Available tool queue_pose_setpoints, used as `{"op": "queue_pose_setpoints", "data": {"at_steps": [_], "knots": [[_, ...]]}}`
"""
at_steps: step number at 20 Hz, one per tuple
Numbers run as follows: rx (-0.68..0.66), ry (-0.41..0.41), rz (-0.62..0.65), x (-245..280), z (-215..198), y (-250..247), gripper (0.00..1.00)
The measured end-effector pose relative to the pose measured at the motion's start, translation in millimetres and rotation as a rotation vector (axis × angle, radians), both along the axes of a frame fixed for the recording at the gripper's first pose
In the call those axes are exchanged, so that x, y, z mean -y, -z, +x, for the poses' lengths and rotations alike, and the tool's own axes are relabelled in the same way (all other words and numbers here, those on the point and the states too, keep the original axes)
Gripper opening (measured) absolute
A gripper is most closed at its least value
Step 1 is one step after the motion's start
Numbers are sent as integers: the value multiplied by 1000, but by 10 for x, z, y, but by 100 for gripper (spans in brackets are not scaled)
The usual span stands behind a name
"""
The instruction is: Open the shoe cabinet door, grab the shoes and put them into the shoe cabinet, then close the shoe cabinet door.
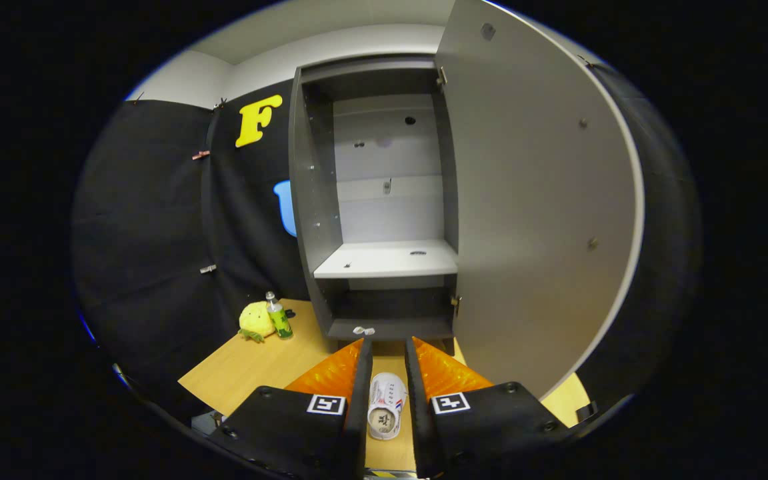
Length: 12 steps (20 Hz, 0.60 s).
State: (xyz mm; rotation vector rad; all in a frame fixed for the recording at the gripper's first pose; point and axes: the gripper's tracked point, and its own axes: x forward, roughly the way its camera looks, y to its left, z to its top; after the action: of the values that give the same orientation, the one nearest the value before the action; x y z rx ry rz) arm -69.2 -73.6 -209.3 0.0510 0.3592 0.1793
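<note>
Shoe point(385, 405) sits between the gripper point(388, 347) fingers, white, lying lengthwise with its opening toward the camera and toe toward the shoe cabinet point(384, 200). It looks carried above the desk point(271, 367), not resting on it, though contact with the top can't be ruled out. Fingers run close along both flanks, so my read is clenched on the shoe, gripped across its width to keep it level and toe-first for insertion. Cabinet stands at the back edge of the desk, just beyond the fingertips. Cabinet door point(531, 220) is swung fully open to the right, leaving the mouth unobstructed, so the opening step looks done. Inside: a pale shelf point(387, 260) at mid height, bare, and a low dark bottom compartment point(391, 313) straight ahead of the fingers; that's the nearer target. A small pale item point(363, 331) lies on its front lip, can't identify it. Off to the left on the desk, near the back edge, a yellow plush toy point(255, 321) with a green bottle point(279, 316) touching it, both well clear of the approach path. Remaining: insert shoe, release, close door.
</note>
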Motion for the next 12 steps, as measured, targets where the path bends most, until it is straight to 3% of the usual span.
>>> {"op": "queue_pose_setpoints", "data": {"at_steps": [5, 12], "knots": [[-207, 1, -20, -294, 5, 1239, 33], [-401, 70, -19, -366, 46, 2573, 32]]}}
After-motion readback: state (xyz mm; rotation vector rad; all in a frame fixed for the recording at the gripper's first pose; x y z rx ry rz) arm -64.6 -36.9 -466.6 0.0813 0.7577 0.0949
